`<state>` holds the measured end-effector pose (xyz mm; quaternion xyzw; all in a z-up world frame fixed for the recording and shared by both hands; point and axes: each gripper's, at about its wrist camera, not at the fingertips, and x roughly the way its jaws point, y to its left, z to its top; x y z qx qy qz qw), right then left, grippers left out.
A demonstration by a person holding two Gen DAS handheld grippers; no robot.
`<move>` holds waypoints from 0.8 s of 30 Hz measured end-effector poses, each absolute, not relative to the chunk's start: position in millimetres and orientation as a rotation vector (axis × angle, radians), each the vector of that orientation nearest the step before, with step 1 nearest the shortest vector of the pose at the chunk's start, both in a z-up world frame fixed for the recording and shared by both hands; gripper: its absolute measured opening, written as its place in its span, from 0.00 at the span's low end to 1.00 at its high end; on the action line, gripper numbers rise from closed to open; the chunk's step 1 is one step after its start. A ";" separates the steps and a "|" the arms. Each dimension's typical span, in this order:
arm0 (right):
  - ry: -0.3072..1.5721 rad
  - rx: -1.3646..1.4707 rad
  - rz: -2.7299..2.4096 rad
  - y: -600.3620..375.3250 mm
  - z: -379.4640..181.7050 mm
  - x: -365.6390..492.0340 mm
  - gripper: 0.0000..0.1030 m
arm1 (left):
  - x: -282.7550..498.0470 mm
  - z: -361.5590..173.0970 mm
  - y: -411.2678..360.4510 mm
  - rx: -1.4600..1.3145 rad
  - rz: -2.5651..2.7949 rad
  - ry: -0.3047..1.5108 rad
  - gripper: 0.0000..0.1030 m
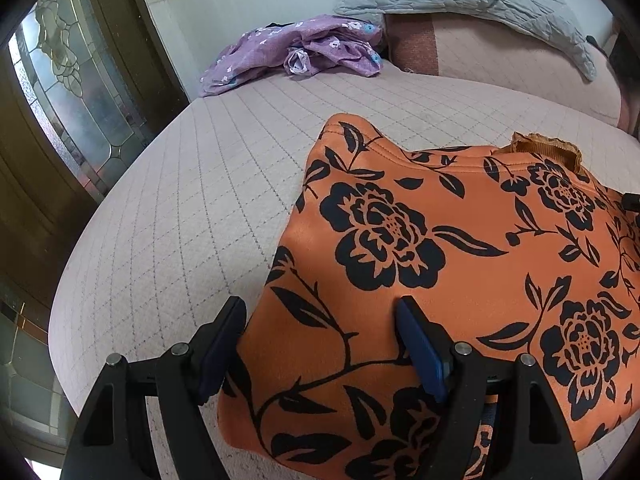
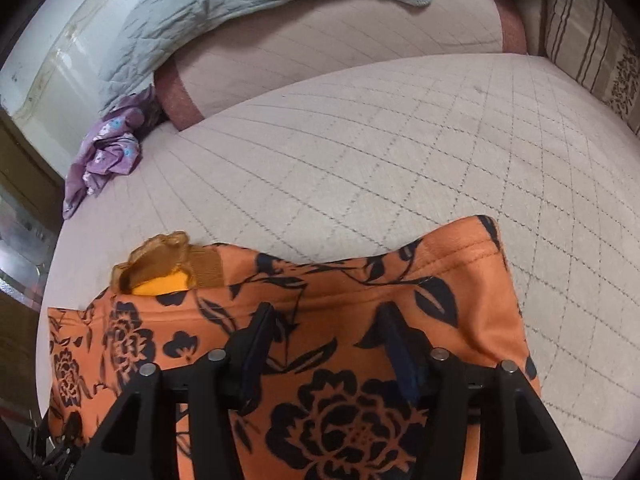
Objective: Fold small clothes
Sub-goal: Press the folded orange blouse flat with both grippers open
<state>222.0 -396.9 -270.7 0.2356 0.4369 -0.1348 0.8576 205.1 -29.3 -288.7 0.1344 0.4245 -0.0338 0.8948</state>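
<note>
Your left hand-held gripper (image 1: 320, 316) hangs with jaws spread, straddling the left edge of the orange garment (image 1: 460, 248), soft cloth printed with black peonies, lying flat on the quilted, diamond-stitched bed (image 1: 192, 200). Your right hand-held gripper (image 2: 326, 324) hovers parted above its stitched hem, gripping nothing. A crumpled purple floral cloth (image 1: 296, 52) lies well beyond.

An orange garment (image 1: 460, 264) printed with black flowers and leaves lies spread flat on the quilted bed, its ribbed brown collar (image 2: 168, 258) at the far edge with a yellow lining showing inside. A crumpled purple garment (image 1: 296, 54) with small white flowers lies well apart, at the bed's far left corner.
</note>
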 end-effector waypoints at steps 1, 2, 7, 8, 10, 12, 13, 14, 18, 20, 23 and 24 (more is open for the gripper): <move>0.910 0.497 -0.277 -396.5 -268.8 218.0 0.57 | 205.4 -288.7 -29.0 0.279 -0.070 0.880 0.76; 0.906 0.503 -0.269 -395.3 -266.2 213.7 0.57 | 205.4 -288.8 -28.7 0.278 -0.069 0.879 0.76; 0.892 0.517 -0.159 -370.0 -254.3 183.8 0.57 | 202.0 -289.5 -29.3 0.288 -0.066 0.870 0.76; 0.905 0.504 -0.132 -362.0 -254.5 179.3 0.57 | 201.2 -289.8 -29.8 0.290 -0.065 0.867 0.76; 0.936 0.461 -0.101 -345.4 -259.2 174.8 0.57 | 199.6 -290.7 -31.0 0.296 -0.062 0.862 0.76; 0.979 0.409 -0.101 -332.2 -272.2 177.8 0.57 | 198.7 -292.6 -33.0 0.304 -0.058 0.859 0.76; 0.990 0.369 -0.107 -328.9 -277.2 179.7 0.57 | 198.3 -293.3 -34.0 0.305 -0.057 0.860 0.76; 0.981 0.324 -0.107 -324.9 -276.9 178.7 0.57 | 198.9 -293.8 -34.4 0.303 -0.057 0.863 0.77; 0.942 0.439 -0.079 -338.9 -258.2 159.8 0.57 | 203.1 -289.1 -31.1 0.269 -0.069 0.869 0.77; 0.891 0.488 -0.103 -353.1 -244.8 140.7 0.57 | 206.4 -284.4 -26.0 0.239 -0.063 0.861 0.77; 0.809 0.608 -0.103 -378.8 -231.0 105.1 0.57 | 210.2 -277.8 -20.2 0.202 -0.040 0.842 0.77; 0.789 0.673 -0.102 -388.6 -231.1 89.3 0.57 | 210.3 -276.2 -19.2 0.197 -0.031 0.836 0.77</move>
